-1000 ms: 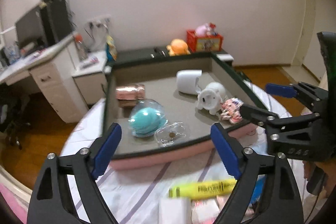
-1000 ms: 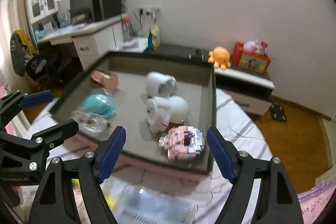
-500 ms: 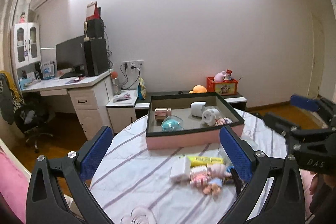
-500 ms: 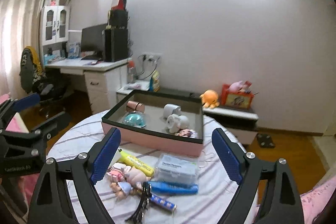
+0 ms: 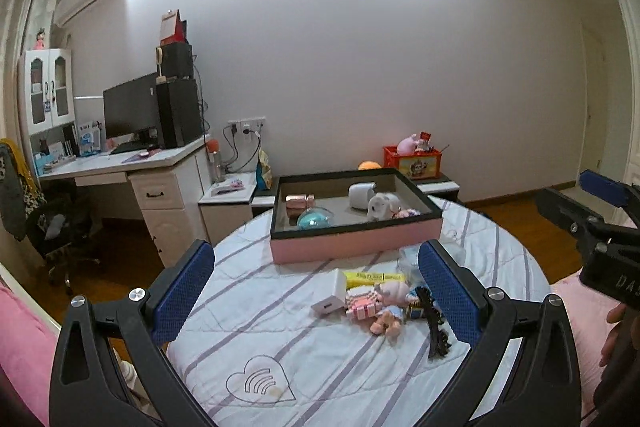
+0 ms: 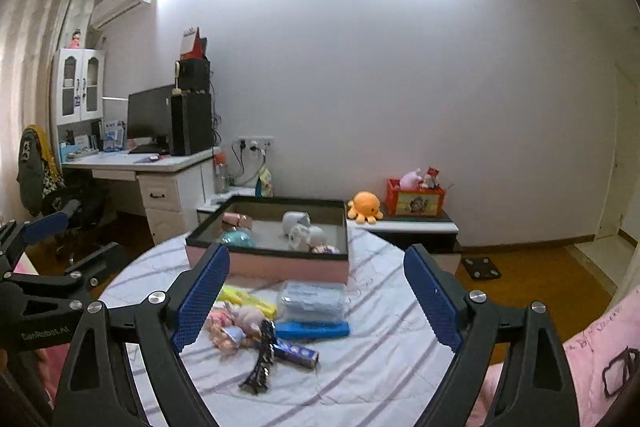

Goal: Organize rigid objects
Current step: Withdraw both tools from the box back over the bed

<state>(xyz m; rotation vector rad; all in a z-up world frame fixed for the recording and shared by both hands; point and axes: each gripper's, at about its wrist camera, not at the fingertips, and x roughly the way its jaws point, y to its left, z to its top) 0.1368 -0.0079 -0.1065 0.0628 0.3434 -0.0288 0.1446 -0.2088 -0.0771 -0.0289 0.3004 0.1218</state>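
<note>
Both claws hang back from the round table with its striped cloth, and neither holds anything: the left gripper stands with its blue pads as wide apart as they go, and the right gripper gapes nearly as wide, only air and the distant clutter between the pads. The step in hand looks like choosing the next loose piece from the heap lying just short of the pink tray, which sits at twelve o'clock on the table and already carries a teal dome capsule, a white mug-like pot, a white elephant figure and a rose-coloured box. To do it well, the person would do best to single out a piece at the edge of the pile, such as the white charger block at nine o'clock of the heap or the yellow highlighter at its twelve o'clock, rather than dive into the tangle of small dolls and the black hair clip, where a pad could catch two things at once. In the right wrist view a clear packet of masks and a blue case lie toward three o'clock of the heap, the nearer reach for that hand. Both grippers point gently downward across the table toward the tray, side by side, the right one showing at three o'clock in the left wrist view
</note>
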